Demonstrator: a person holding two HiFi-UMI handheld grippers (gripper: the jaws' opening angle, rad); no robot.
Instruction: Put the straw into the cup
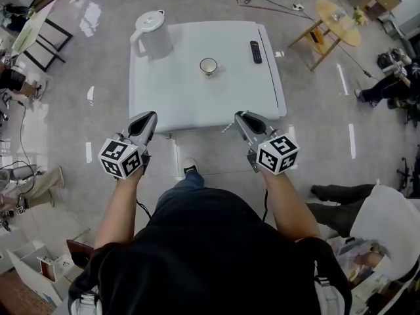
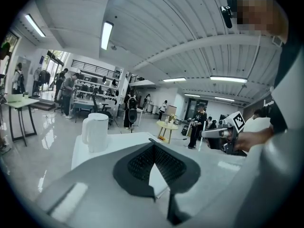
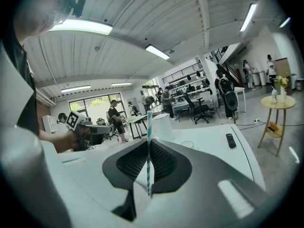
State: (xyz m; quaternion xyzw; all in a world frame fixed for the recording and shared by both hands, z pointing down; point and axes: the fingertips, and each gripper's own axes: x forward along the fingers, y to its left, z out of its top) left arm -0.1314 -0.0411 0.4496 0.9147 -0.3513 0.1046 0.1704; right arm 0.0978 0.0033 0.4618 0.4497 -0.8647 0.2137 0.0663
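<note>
Nearest, the right gripper [image 1: 241, 117] clamps a teal-striped straw [image 3: 148, 148]; the left gripper [image 1: 149, 117] is closed on nothing. Both hover at the white table [image 1: 197, 104] edge, well apart from the cup [image 1: 209, 65].

Black short-sleeved shirt [image 1: 216, 248] and blue jeans [image 1: 186, 188].

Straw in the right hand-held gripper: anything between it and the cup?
Nothing visible does. The right hand-held gripper, shut on the straw, is at the near edge of the table, with bare tabletop from there to the cup. The kettle at the far left corner and the remote right of the cup lie off that line.
</note>
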